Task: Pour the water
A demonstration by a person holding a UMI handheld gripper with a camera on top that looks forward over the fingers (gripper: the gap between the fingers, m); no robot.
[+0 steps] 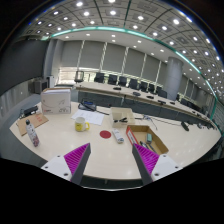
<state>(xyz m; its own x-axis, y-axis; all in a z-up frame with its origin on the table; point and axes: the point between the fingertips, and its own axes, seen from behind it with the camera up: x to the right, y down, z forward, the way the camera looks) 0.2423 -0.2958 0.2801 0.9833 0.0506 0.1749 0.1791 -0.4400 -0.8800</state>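
Two tool fingers (76, 156) apart, short of table (100, 150) edge

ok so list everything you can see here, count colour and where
table: one, cream, spread ahead of the tool
cup: one, yellowish, on the table beyond the left finger
red disc: one, red, on the table right of the cup
bottle: one, clear, pink cap, table's left end
cardboard box: one, brown, open, beyond the right finger
white box: one, white, far left of the table
chairs: a row, dark, behind the far desks
tool: one, white fingers with magenta pads, open, holding nothing
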